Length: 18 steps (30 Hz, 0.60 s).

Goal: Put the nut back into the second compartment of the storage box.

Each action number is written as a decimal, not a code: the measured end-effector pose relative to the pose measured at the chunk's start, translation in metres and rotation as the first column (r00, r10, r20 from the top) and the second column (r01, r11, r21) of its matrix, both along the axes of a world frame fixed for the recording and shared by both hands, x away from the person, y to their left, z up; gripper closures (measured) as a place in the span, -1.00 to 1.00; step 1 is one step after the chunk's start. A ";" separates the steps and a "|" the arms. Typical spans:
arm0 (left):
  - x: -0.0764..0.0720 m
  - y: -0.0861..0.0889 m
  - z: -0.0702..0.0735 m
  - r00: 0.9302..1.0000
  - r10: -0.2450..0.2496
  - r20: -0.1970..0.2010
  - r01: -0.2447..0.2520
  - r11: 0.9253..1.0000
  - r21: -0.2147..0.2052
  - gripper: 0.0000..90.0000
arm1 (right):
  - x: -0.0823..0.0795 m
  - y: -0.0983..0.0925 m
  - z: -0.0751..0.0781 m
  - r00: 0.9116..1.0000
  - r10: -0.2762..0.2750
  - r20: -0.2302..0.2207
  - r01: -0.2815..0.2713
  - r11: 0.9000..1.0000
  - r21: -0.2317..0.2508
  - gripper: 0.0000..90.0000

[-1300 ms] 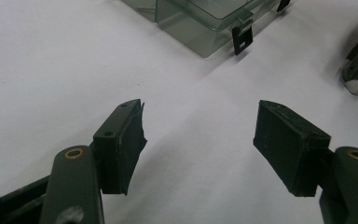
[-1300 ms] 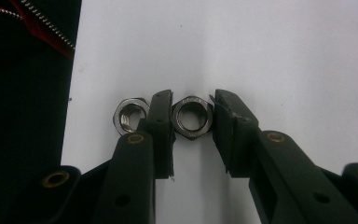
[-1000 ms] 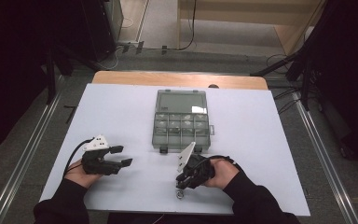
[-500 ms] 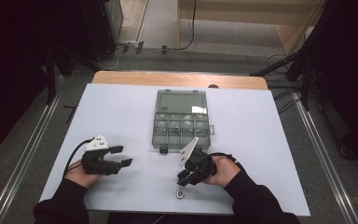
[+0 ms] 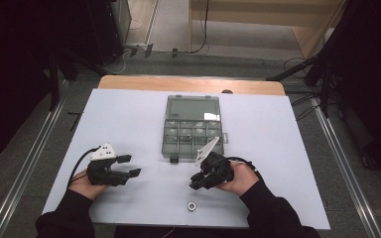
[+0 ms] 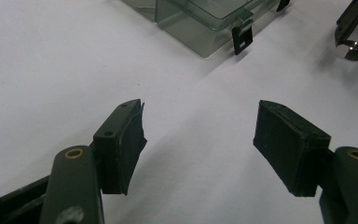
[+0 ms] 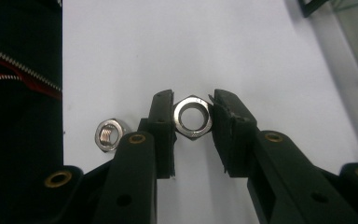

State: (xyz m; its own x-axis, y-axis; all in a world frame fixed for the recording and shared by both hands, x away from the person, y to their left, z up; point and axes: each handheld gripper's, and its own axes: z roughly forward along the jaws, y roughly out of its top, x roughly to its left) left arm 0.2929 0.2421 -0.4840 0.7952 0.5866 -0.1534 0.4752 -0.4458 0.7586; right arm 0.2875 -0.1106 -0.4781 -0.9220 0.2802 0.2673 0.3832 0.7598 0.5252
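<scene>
Right tool [image 7: 193, 116]: we see its jaws clamped on a steel hex nut [image 7: 193, 117], flat faces against the pads, bore facing the camera. In the high view the right tool [image 5: 201, 179] now sits tilted over the near part of the worktop [image 5: 129, 109], pointing down and toward the person's left, just in front of the organiser box [image 5: 193, 128].

Change noted: a second ago this tool was lower and closer to the near edge, its tip down by the spot where a nut lay. It has since come up and slightly toward the box, with the grip width unchanged. We read this as the pick done and the lift under way; the next leg is probably carrying the nut to one of the box's compartments, whose lid [image 5: 193, 108] lies open behind them.

A second nut [image 7: 109, 135] rests on the worktop just beside the held one; in the high view it [image 5: 192, 206] lies alone near the front edge, apart from the tool. It looks like the next one to fetch.

Left tool [image 6: 200, 135]: jaws spread wide, nothing between them, resting low over bare worktop. In the high view the left tool [image 5: 131, 166] has not shifted across the frames. Box corner and latch [image 6: 241, 37] lie ahead of it.
</scene>
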 end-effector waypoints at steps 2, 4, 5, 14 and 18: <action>0.000 0.000 0.000 1.000 0.000 0.001 0.000 1.000 0.001 -0.27 | 0.001 -0.002 0.002 1.000 -0.018 -0.003 0.018 1.000 0.005 0.58; 0.000 0.000 0.000 1.000 0.001 0.001 -0.001 1.000 0.001 -0.27 | 0.004 -0.005 0.004 0.999 -0.049 -0.013 0.049 0.999 0.022 0.58; 0.000 0.000 0.000 1.000 0.001 0.000 -0.001 1.000 0.001 -0.27 | 0.005 -0.006 0.005 0.998 -0.059 -0.015 0.059 0.998 0.026 0.58; 0.000 0.000 0.000 1.000 -0.002 -0.001 0.002 1.000 0.004 -0.27 | 0.011 -0.013 0.014 0.988 -0.151 -0.017 0.152 0.987 0.059 0.58; 0.000 0.000 0.000 1.000 -0.001 -0.002 0.001 1.000 0.004 -0.27 | 0.013 -0.013 0.019 0.978 -0.209 -0.014 0.210 0.974 0.081 0.58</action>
